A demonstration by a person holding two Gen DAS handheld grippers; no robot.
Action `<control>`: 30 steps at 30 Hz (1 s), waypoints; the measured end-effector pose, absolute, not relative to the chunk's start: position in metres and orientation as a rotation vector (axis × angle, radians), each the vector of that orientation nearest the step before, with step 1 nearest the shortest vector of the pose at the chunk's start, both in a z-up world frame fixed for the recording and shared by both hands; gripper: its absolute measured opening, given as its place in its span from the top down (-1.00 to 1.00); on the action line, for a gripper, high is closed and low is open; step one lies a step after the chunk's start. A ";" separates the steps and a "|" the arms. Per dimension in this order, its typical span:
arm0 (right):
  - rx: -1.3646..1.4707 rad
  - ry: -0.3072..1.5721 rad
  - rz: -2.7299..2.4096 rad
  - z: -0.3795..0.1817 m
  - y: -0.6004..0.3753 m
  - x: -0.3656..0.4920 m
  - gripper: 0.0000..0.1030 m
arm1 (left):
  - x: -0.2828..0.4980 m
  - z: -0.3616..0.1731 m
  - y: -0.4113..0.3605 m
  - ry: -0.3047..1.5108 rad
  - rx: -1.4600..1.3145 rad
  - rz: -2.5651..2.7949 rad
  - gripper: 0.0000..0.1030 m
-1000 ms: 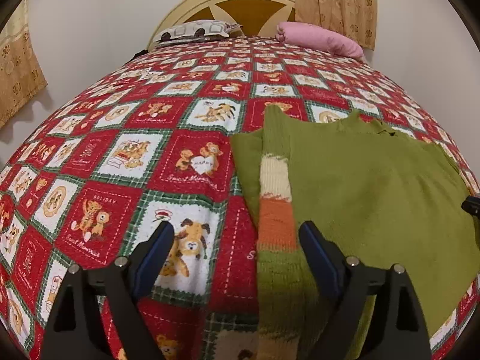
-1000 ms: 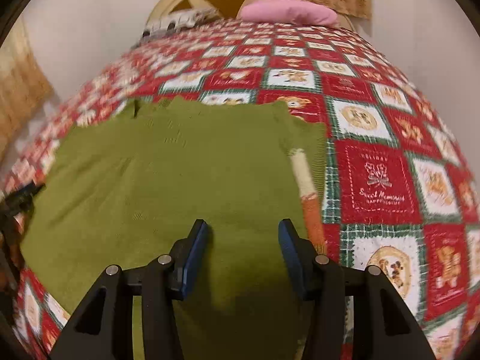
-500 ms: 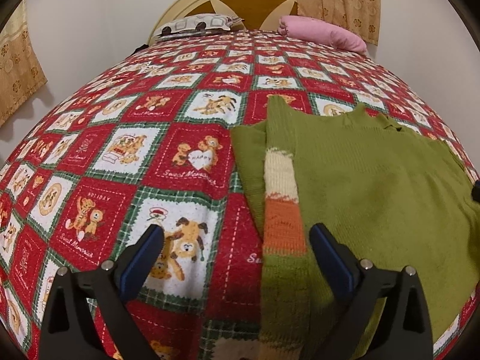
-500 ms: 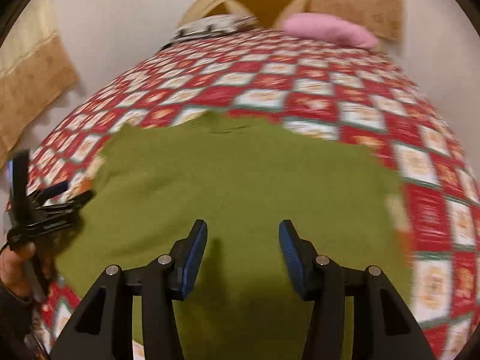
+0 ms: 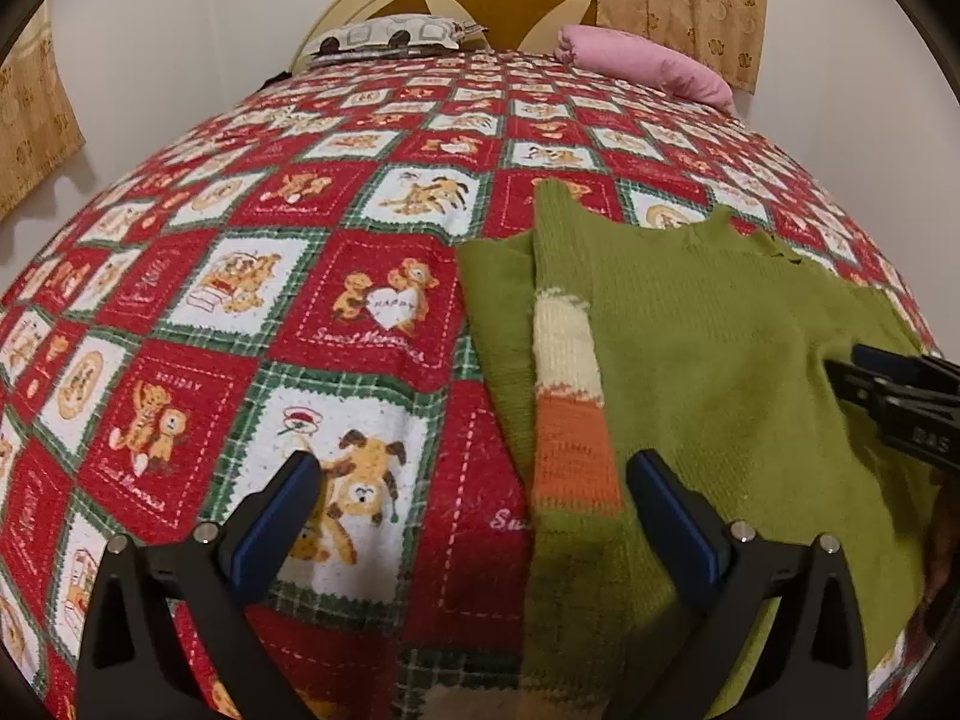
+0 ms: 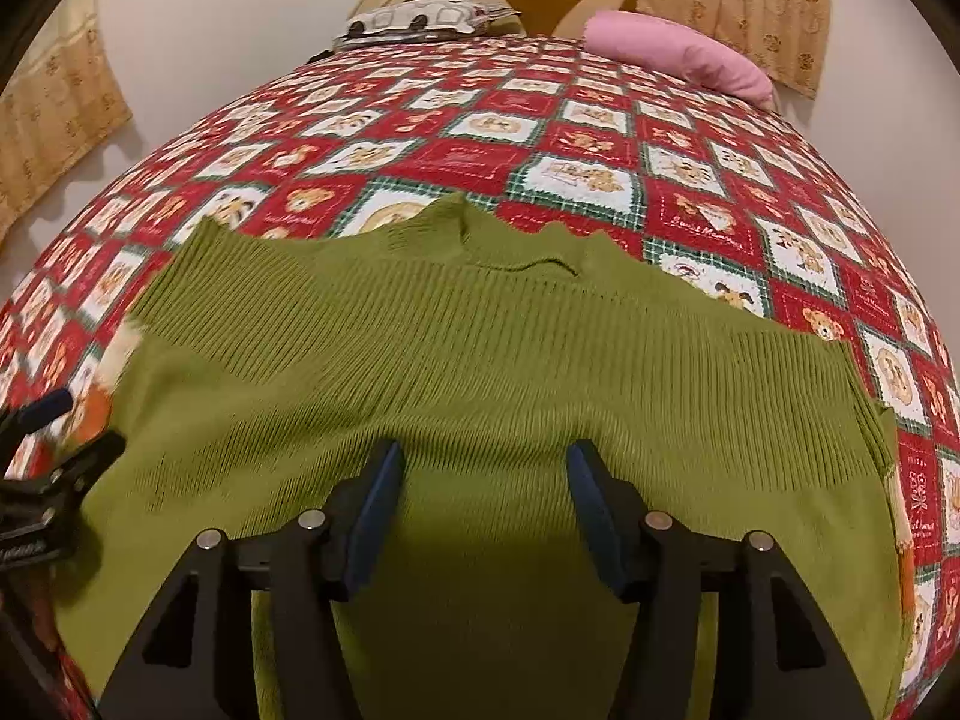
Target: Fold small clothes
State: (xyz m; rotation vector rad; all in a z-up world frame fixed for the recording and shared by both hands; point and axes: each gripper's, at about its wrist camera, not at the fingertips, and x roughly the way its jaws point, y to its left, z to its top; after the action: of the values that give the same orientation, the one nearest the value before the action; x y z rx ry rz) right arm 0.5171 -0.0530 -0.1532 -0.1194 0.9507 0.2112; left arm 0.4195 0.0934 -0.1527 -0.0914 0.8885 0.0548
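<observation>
While both tools hung empty above the bed, these were the readings:
Left gripper: jaws wide, holding nothing, over the sweater's left edge; wider than a second earlier.
Striped sleeve: folded in along the sweater's left side.
Green sweater: flat on the teddy-bear bedspread.
Right gripper: jaws wide, empty, swung from the sweater's right edge to over its middle.
Meaning: sleeves seemed folded in; a body fold probably came next.
</observation>
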 end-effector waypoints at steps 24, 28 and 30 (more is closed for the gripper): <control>-0.071 0.863 0.273 -0.140 -0.100 0.444 -0.22 | 0.398 -0.135 0.084 0.853 0.065 0.081 -1.00; -0.119 0.857 0.286 -0.134 -0.096 0.412 -0.22 | 0.397 -0.131 0.082 0.863 0.095 0.078 -1.00; -0.146 0.845 0.314 -0.132 -0.088 0.394 -0.22 | 0.397 -0.127 0.083 0.862 0.117 0.075 -1.00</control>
State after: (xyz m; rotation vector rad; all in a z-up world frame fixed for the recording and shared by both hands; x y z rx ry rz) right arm 0.3937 -0.0878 -0.1322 -0.1464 0.8446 0.3144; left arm 0.3973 0.0831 -0.1272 0.1174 0.8617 0.0755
